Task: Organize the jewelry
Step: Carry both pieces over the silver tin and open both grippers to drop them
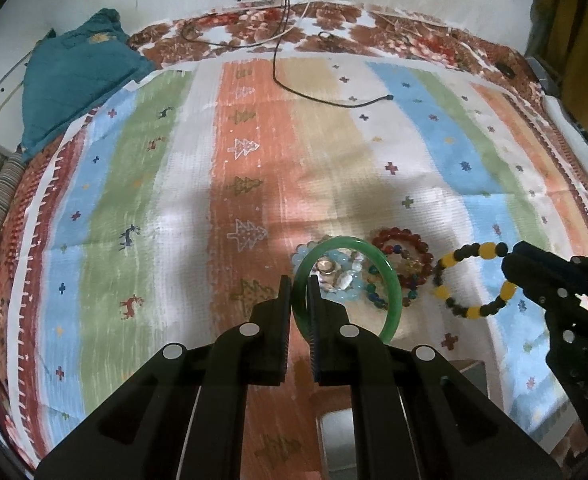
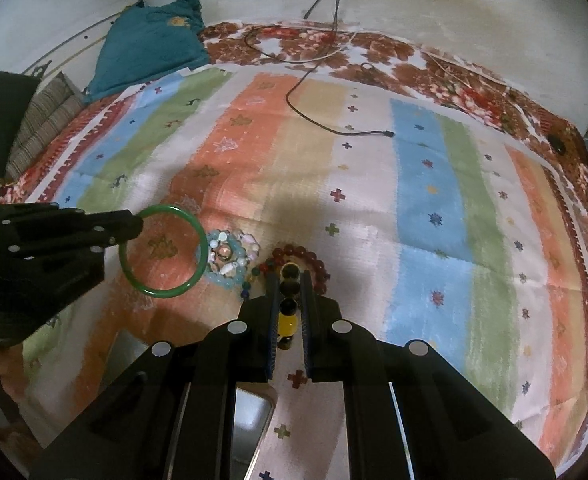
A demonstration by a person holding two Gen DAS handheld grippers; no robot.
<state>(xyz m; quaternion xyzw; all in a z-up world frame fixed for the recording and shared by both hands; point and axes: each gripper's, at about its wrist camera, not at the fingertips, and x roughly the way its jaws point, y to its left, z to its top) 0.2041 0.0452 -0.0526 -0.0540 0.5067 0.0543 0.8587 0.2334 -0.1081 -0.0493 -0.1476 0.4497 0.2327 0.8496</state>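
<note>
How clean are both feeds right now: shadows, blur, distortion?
Left wrist: heavy fisheye bowing; a broad shadow darkens the striped cloth ahead of the green bangle; no glare. Right wrist: same bowing, a shadow above the red bead bracelet; the yellow-and-black bracelet between the fingers looks soft.

Striped cloth (image 2: pixel 374 208) lies open ahead; only a black cable (image 2: pixel 318 116) crosses its far part.

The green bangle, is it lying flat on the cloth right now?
No, the green bangle is pinched in the left gripper and held above the striped cloth.
</note>
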